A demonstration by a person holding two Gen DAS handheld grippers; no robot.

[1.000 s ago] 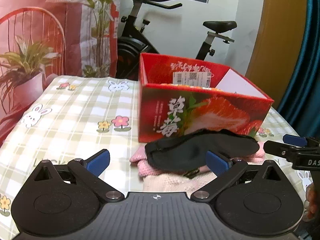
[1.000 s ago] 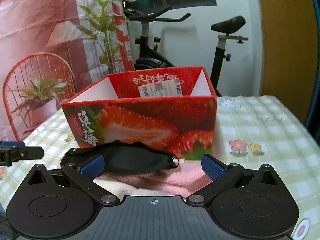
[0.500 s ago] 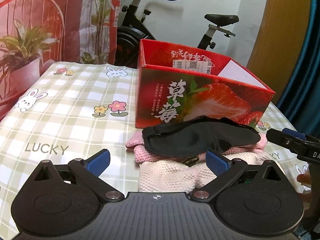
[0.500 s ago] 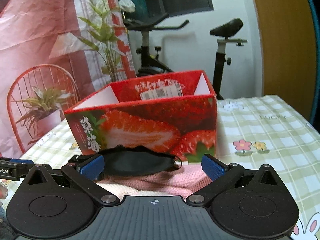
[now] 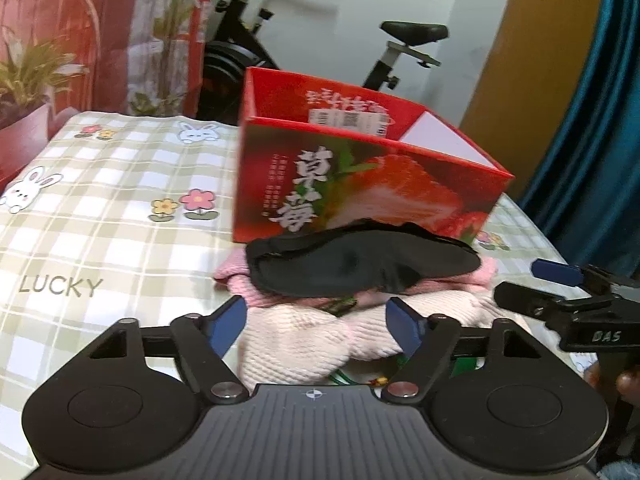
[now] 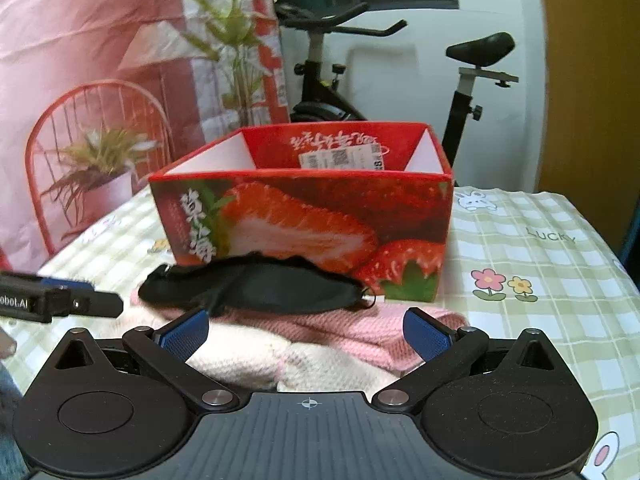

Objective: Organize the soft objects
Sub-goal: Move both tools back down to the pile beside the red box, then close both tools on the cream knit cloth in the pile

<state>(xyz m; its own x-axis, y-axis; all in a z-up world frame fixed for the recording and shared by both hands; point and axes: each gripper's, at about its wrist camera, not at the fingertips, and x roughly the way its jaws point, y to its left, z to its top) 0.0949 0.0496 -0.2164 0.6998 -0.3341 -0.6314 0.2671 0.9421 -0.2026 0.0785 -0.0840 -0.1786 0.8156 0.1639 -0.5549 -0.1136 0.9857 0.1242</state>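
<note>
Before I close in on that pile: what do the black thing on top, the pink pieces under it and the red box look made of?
Black eye mask: looks like smooth matte fabric, probably padded; its edges sag and wrinkle.
Pink knitwear: chunky knit, likely wool or acrylic yarn; ribbed stitches show, in pale and deeper pink.
Strawberry box: printed cardboard, slightly glossy; straight folded walls, white inside.

Both views are lit evenly by soft, diffuse indoor light, and only faint shadows are cast. Strong fisheye bending is seen towards the frame borders, where dark vignetting is found at the corners. Motion blur is spread across the left wrist view, where the lettering on the strawberry box (image 5: 360,196) is smeared. The right wrist view is rendered slightly sharper. A mild sheen is shown on the white wall (image 6: 420,80).
</note>
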